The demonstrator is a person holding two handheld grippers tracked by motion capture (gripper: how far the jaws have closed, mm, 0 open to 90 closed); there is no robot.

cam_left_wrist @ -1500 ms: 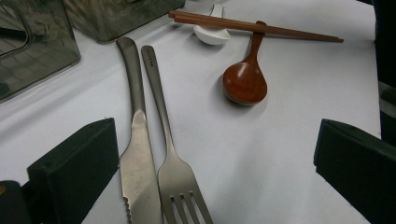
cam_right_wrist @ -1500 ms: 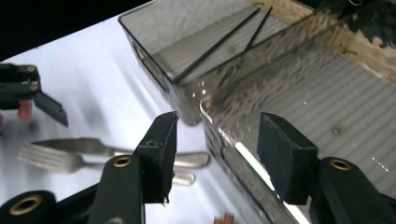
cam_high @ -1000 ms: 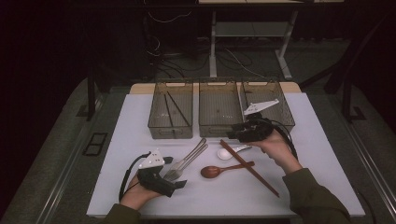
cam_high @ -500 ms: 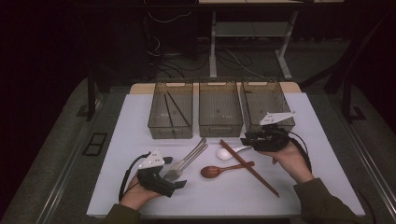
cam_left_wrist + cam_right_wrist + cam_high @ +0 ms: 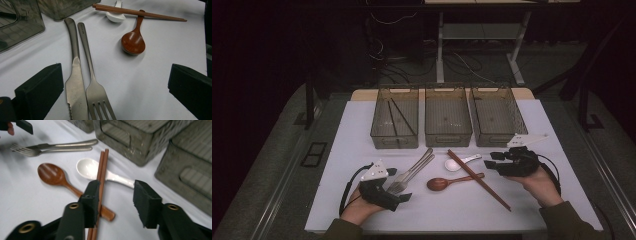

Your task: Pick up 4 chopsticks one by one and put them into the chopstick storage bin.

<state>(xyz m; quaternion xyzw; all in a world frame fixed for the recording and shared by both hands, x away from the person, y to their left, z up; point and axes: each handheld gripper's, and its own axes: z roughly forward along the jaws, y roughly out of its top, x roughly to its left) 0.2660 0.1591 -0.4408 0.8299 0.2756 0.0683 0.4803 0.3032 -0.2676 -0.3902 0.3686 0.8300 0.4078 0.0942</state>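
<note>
On the white counter (image 5: 337, 200), in front of three mesh bins (image 5: 448, 116), the cutlery is lying in a loose cluster: white spoon (image 5: 458, 163), wooden spoon (image 5: 451, 182), chopsticks (image 5: 478, 179) crossing both, knife (image 5: 74, 75) and fork (image 5: 93, 82) side by side.

Item in hand, by my reading: the white spoon, its handle lying just ahead of the right hand-held gripper (image 5: 117, 200). The jaws are standing half spread, having just been opening, with nothing pinched.

Handling note: the jaws should be straddling the white handle alone, clear of the chopsticks beside the left pad.

Pose: the right hand is holding its tool level and low, pointing leftward across the high view. The left hand-held gripper (image 5: 404, 196) is resting spread wide, empty, by the knife and fork.
</note>
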